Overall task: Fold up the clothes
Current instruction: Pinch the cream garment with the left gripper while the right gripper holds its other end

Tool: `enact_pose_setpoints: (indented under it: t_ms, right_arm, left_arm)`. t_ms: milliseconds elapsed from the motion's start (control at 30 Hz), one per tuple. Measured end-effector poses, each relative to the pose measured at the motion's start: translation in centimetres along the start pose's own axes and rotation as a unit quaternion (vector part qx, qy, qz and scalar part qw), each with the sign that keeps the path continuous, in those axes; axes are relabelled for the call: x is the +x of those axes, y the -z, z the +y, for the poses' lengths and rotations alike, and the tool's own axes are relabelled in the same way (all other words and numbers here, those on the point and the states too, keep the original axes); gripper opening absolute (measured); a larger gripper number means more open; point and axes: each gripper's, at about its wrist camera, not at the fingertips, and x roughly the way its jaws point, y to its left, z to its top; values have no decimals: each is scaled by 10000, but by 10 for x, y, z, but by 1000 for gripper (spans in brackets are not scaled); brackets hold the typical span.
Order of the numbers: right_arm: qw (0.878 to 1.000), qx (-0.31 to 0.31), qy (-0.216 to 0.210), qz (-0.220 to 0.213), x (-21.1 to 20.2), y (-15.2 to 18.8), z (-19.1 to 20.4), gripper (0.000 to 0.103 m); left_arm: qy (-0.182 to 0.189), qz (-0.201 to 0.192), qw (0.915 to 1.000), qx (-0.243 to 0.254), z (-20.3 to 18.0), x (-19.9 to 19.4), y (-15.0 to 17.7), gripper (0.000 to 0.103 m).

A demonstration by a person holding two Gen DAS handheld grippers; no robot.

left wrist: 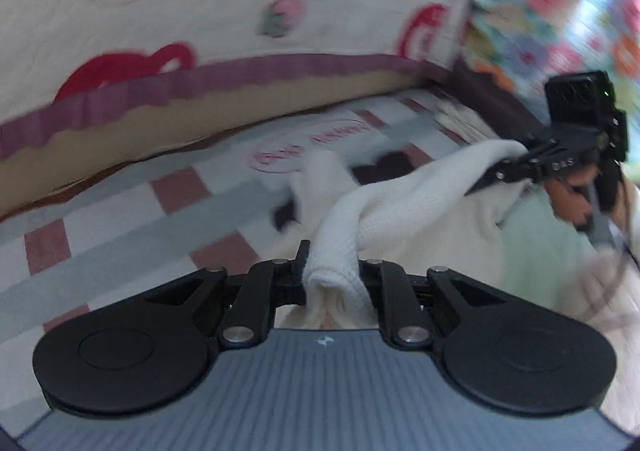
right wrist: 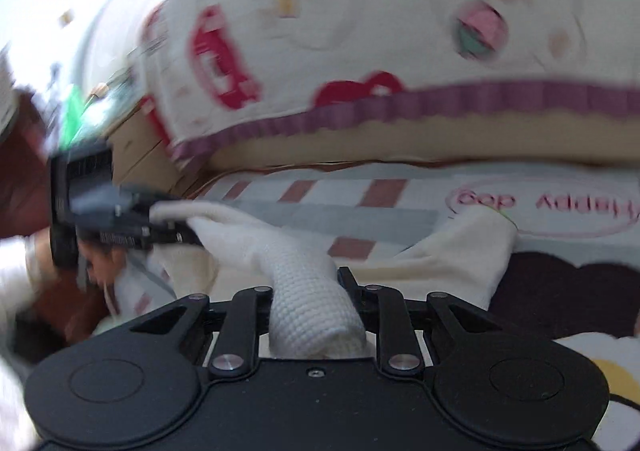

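Note:
A white knit garment (left wrist: pixel 404 207) hangs stretched between both grippers above a checked bedsheet (left wrist: pixel 120 211). My left gripper (left wrist: pixel 330 275) is shut on one bunched edge of it. My right gripper (right wrist: pixel 310 303) is shut on the other bunched edge (right wrist: pixel 308 291). In the left wrist view the right gripper (left wrist: pixel 504 171) shows at the right, clamped on the cloth. In the right wrist view the left gripper (right wrist: pixel 176 229) shows at the left, also clamped. The rest of the garment (right wrist: pixel 452 255) droops onto the sheet.
A cream quilt (left wrist: pixel 200 11) with red prints and a purple border is piled behind the sheet. A floral cloth (left wrist: pixel 560 3) is at the right. A pale green garment (left wrist: pixel 540 251) lies under the white one. A dark patch (right wrist: pixel 560 291) is on the sheet.

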Motion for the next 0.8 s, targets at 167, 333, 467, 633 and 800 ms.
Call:
enact_pose_setpoints:
  t_ms: [167,333,467,633,800]
  right_arm:
    - [9915,1274,254,13,50,7,-58,48]
    - [9809,1899,332,-243,52,35,-82,64]
    - [9793,1940,121,-560,55,40,-86,60]
    - [9882,1247,507,-732,61,33,-70,22]
    - [9892,945,931,-623,70,27,-64,21]
  left_arm:
    - [-443,119,9974,-564,31,56,7,13]
    - [-492,-19,9958,-770,41,54,19,13]
    - [-492,-66,9947,-898,49,57,17,13]
    - [-306,-385,9941,-972,63,55,14,15]
    - [-364,-719,9870,-1392,76,36,11,27]
